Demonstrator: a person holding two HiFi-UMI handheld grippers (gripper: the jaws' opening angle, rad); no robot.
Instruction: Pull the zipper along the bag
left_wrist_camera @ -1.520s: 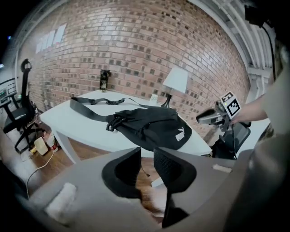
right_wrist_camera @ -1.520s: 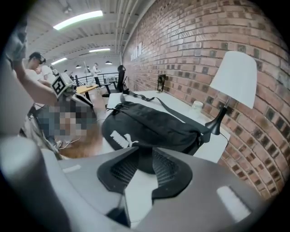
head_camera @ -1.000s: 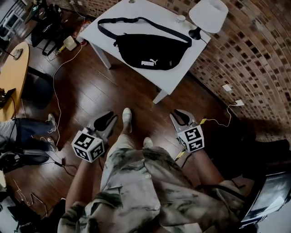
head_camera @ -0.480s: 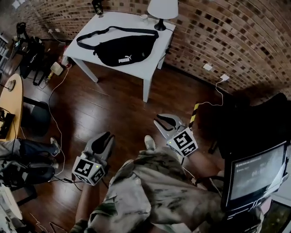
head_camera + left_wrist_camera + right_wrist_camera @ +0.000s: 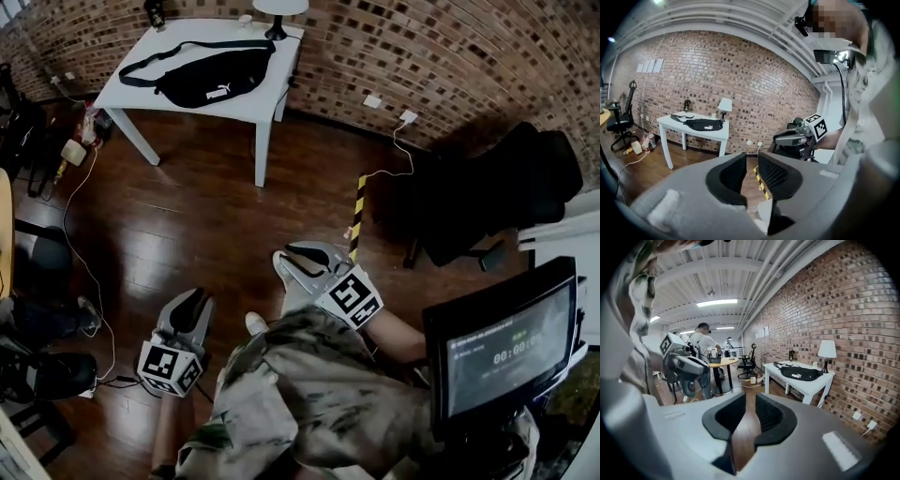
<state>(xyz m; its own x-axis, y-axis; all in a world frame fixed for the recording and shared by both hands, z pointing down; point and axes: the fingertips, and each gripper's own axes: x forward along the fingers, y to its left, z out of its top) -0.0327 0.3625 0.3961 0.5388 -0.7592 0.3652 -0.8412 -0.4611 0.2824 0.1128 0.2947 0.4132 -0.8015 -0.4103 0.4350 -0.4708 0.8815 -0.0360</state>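
At the upper left of the head view, the black bag (image 5: 208, 82) is found lying lengthwise across the white table (image 5: 248, 101), well above and apart from both claws; left gripper (image 5: 192, 305) and right gripper (image 5: 298, 258) are held narrowly parted and empty, neither plainly nearer

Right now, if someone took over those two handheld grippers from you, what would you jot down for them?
Grippers: left gripper open, nothing between its jaws; right gripper open and empty too.
Things: the black bag lies on the white table by the brick wall, across the wooden floor, out of reach.
Done: nothing that shows; neither gripper touches the bag, and its zipper is too small to read from here.
To do: walk over, steady the bag, grip the zipper pull and draw it along.
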